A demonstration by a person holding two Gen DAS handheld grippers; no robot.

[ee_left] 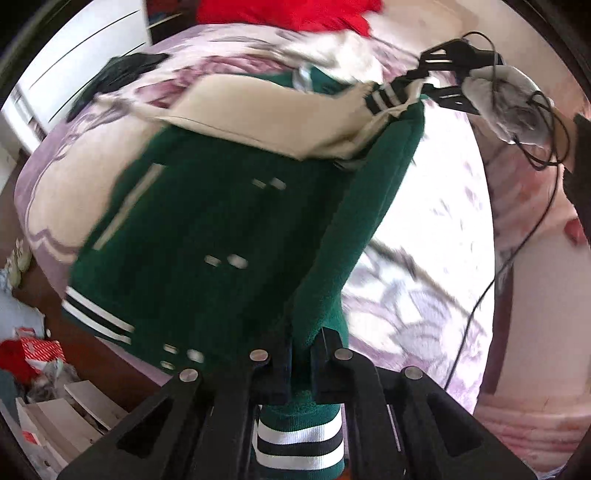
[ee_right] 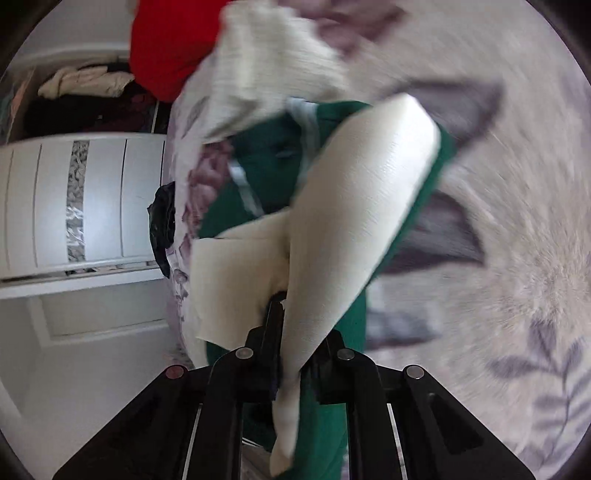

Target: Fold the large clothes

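Green varsity jacket (ee_left: 207, 221) with cream sleeves (ee_left: 258, 118) spread on floral bedspread (ee_left: 424, 258), one side lifted off the bed. Left gripper (ee_left: 299, 354) clenched on green fabric near striped hem — right gripper (ee_left: 436, 77) pinching striped cuff end of sleeve, both raised together, probably to carry that side across body for a fold. In right wrist view, right gripper (ee_right: 291, 332) clamped on cream sleeve with green edge. Red garment (ee_left: 288, 14) beyond, on bed. No readable brand or writing — motion blur heavy.
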